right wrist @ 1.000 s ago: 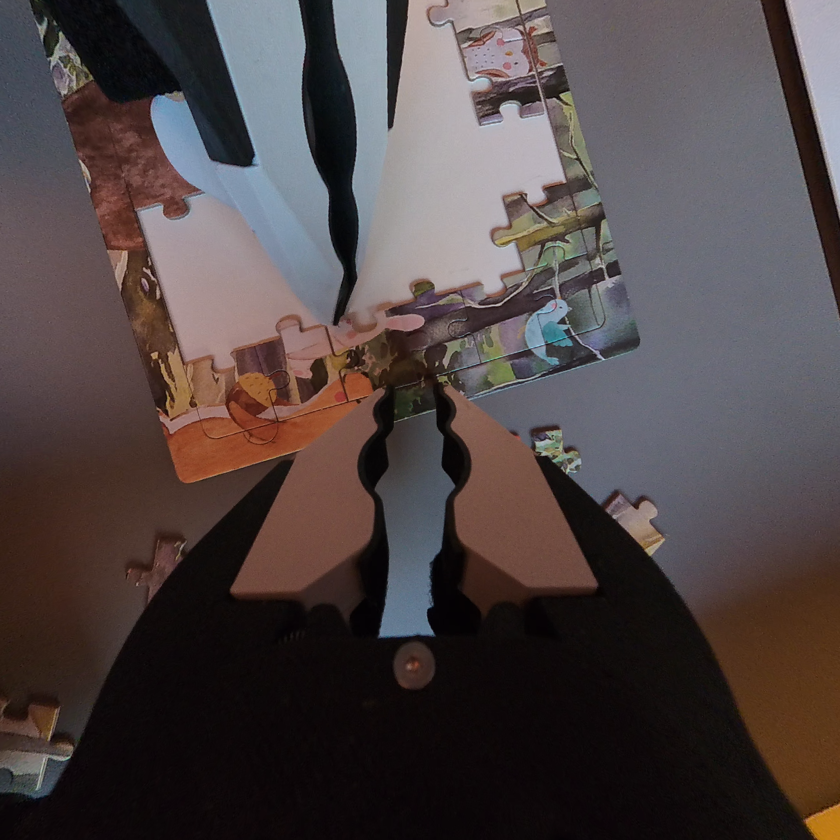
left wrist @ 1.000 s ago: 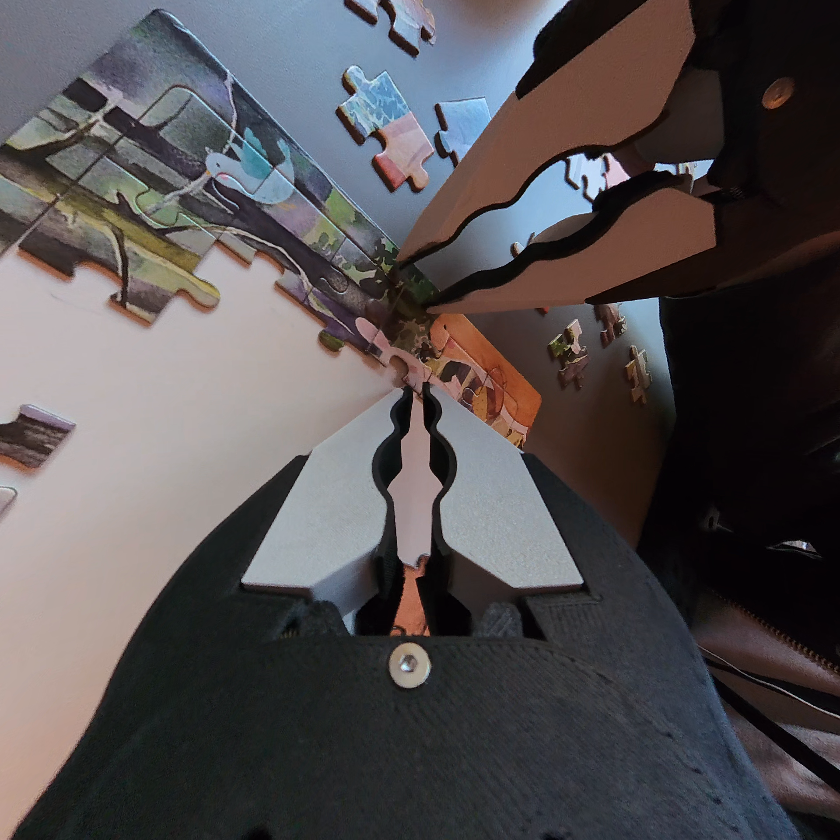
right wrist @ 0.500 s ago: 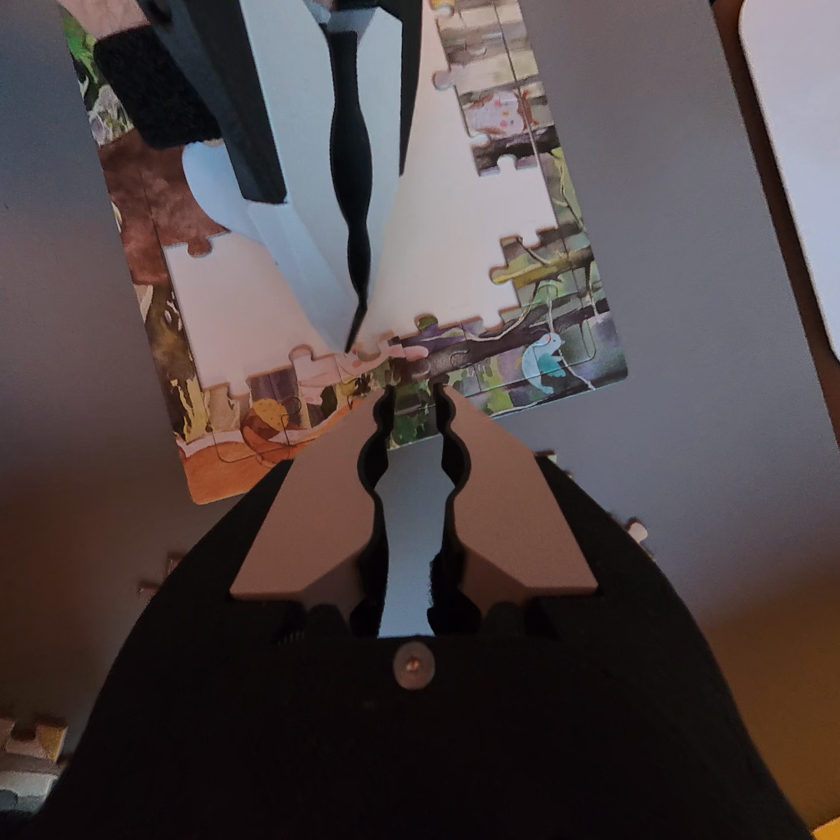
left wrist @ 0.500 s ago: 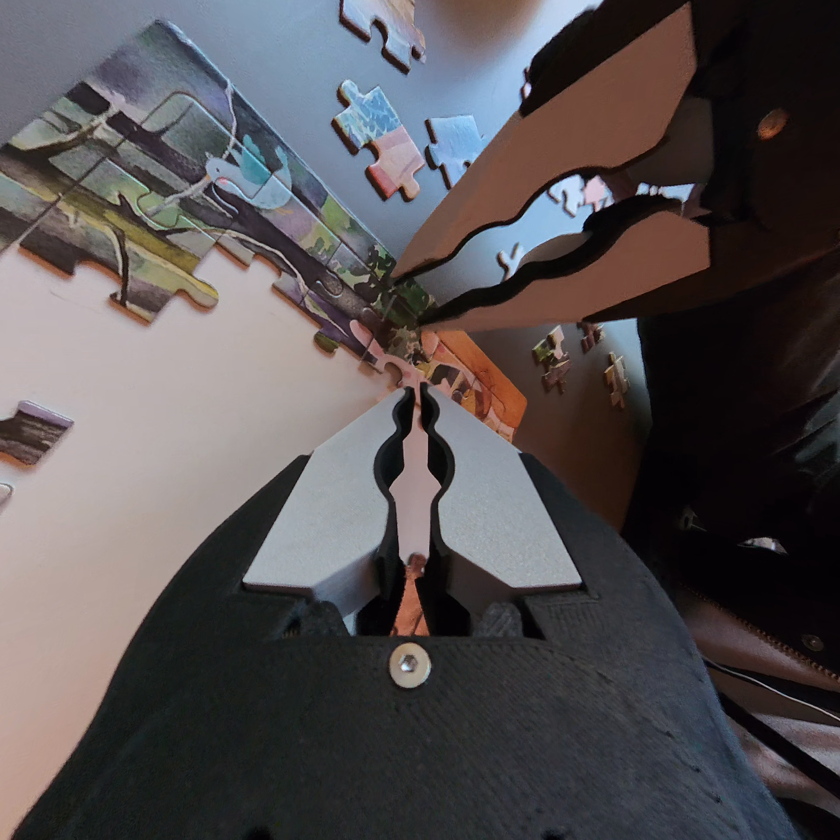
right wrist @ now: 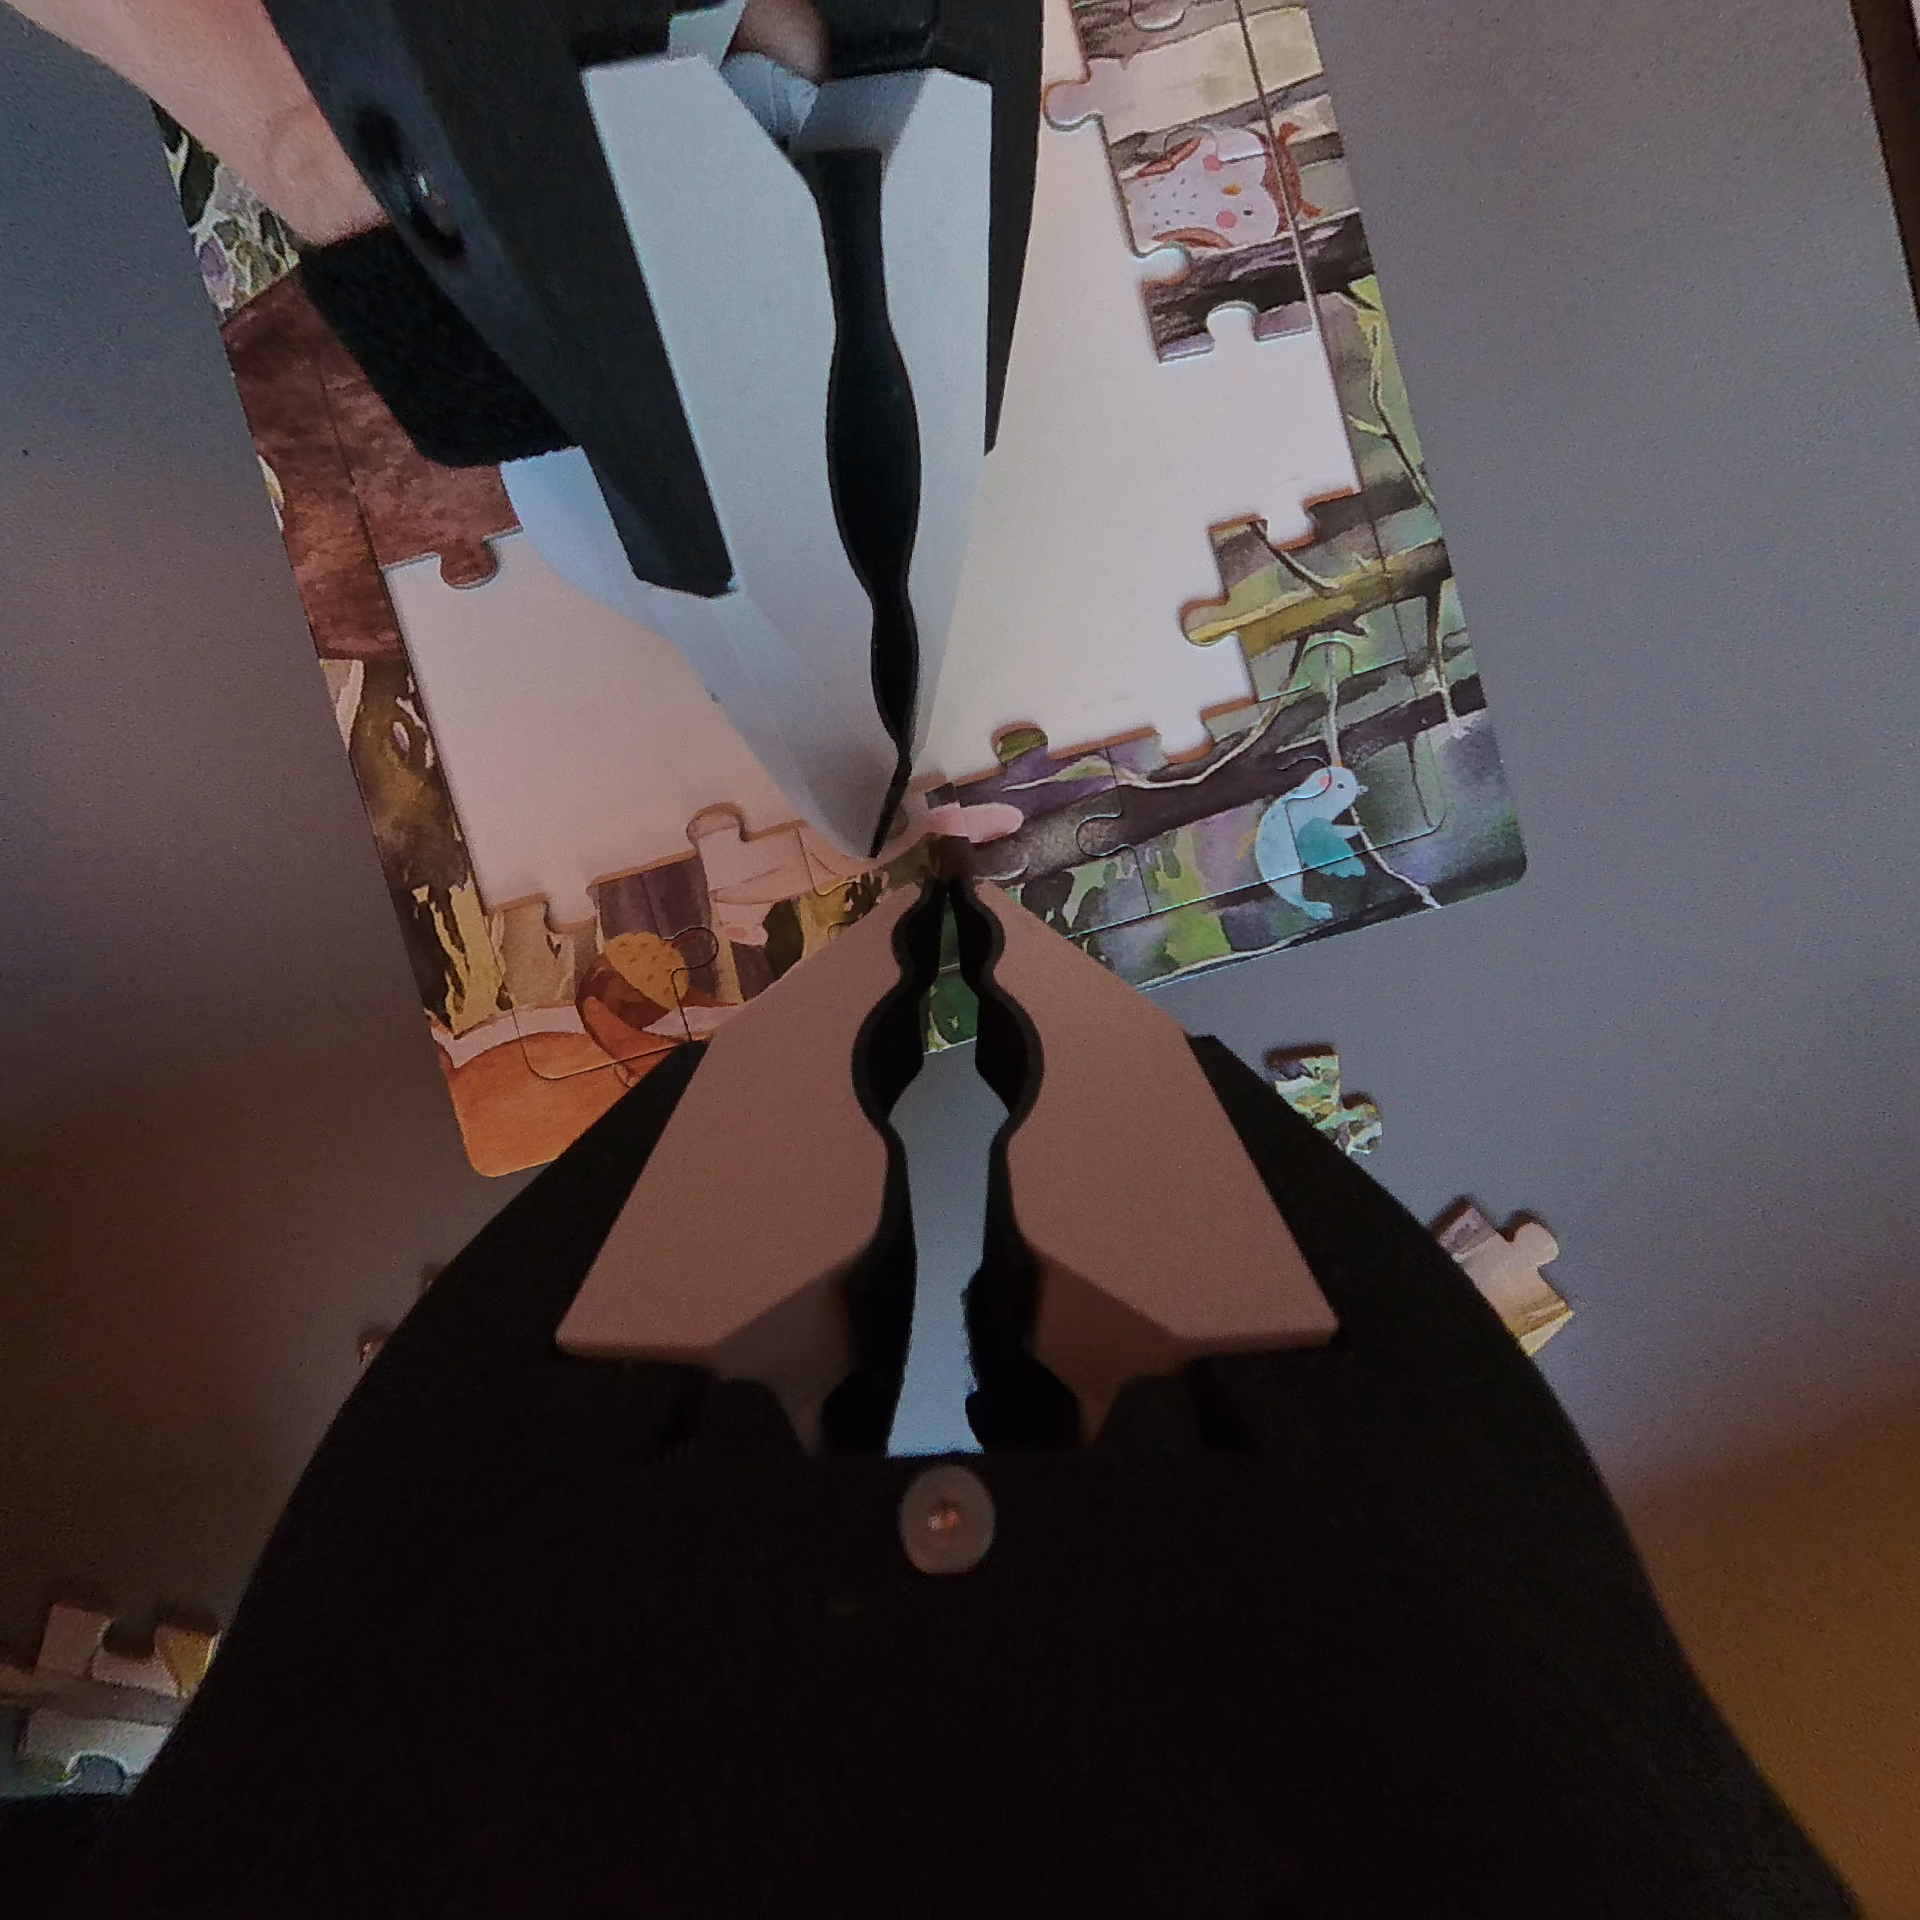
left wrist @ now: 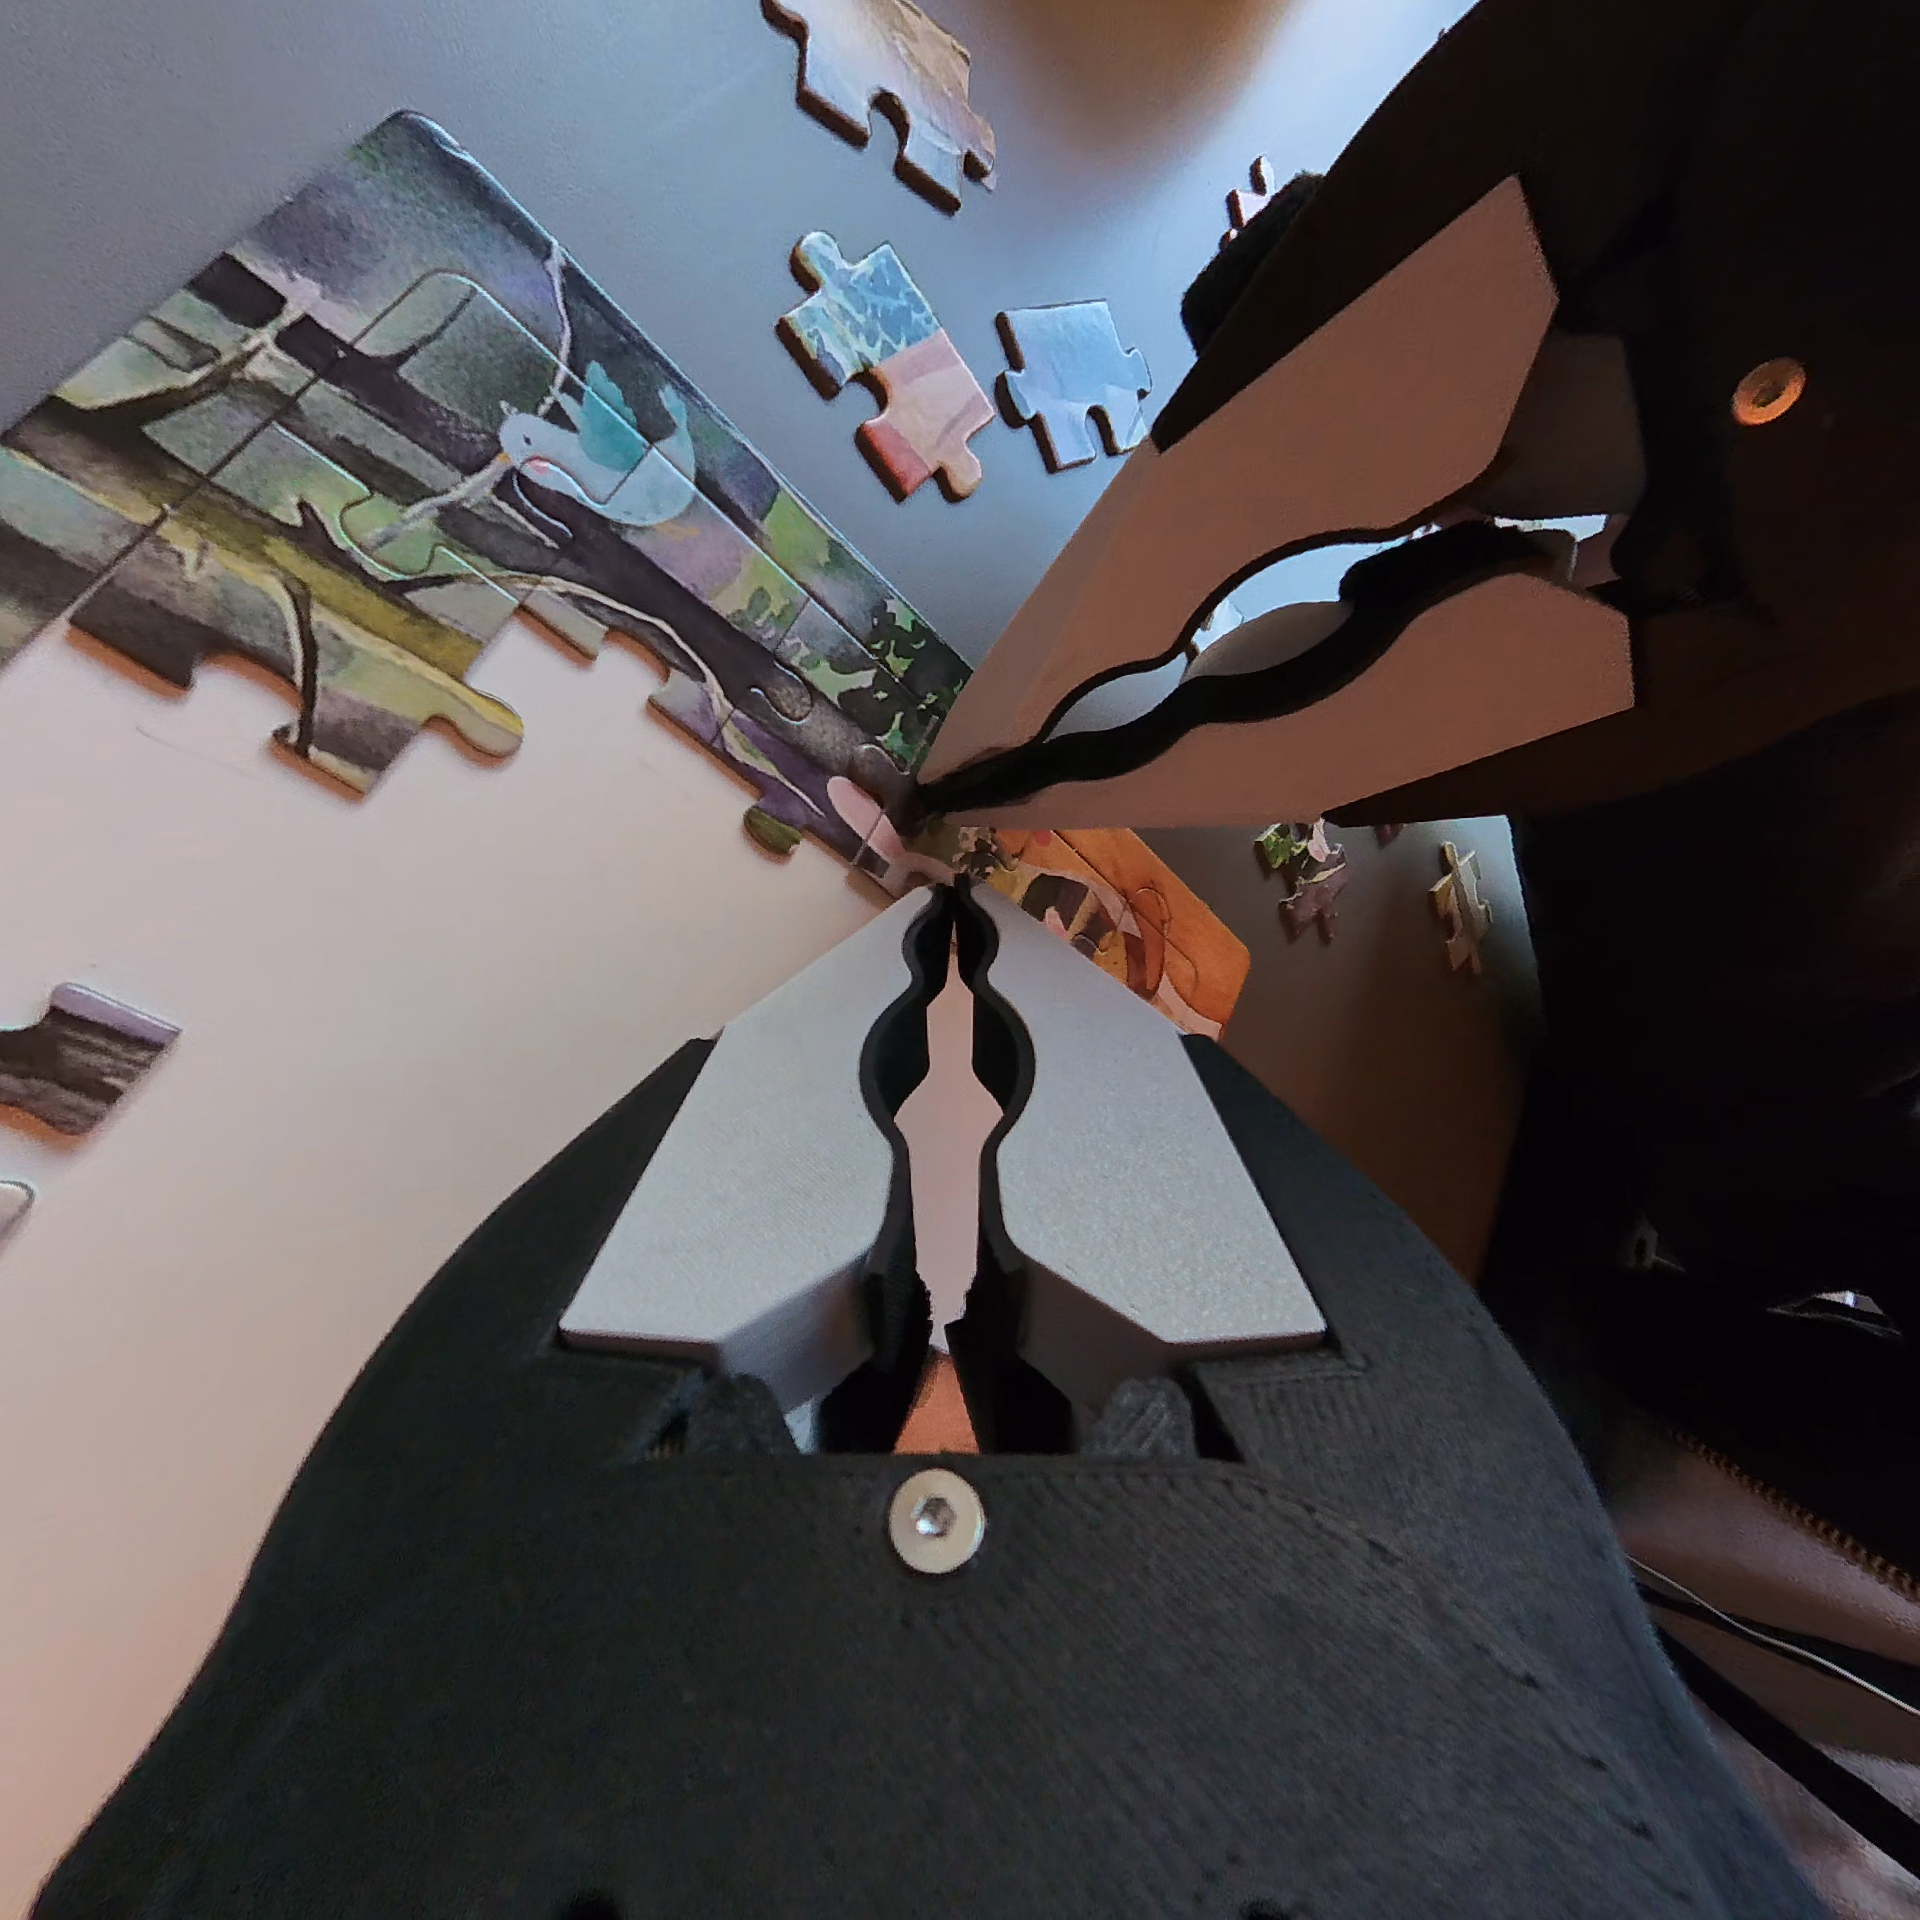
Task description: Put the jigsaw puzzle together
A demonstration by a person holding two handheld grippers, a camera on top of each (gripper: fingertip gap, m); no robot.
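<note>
The partly built jigsaw puzzle (left wrist: 436,540) lies on a white board (left wrist: 312,1039) on a grey table; its edge rows are joined and its middle is bare. It also shows in the right wrist view (right wrist: 1351,790). My left gripper (left wrist: 954,894) is shut and empty, with its tips on the bottom row beside a pink-marked piece (left wrist: 868,821). My right gripper (left wrist: 920,805) comes in from the upper right, shut and empty, with its tips touching the same spot. In the right wrist view, the right gripper (right wrist: 945,883) meets the left gripper (right wrist: 888,831) tip to tip at that piece (right wrist: 982,821).
Loose pieces lie on the table: a blue-and-pink one (left wrist: 883,364), a pale blue one (left wrist: 1075,384), and small ones at right (left wrist: 1304,873). More lie near my right gripper (right wrist: 1507,1278) (right wrist: 1330,1101) (right wrist: 94,1683). One dark piece (left wrist: 73,1049) sits on the bare board. A person's forearm (right wrist: 301,156) is at top left. The tips of both grippers are at nearly the same place. About 8 cm separates my right fingertips from the partly built jigsaw puzzle (left wrist: 436,540). It turns up in the right wrist view (right wrist: 1309,687) as well.
Both grippers were slightly open and have closed their tips. The right gripper has moved inward across the bottom row, so its tips now meet the left gripper's at the pink-marked piece.
</note>
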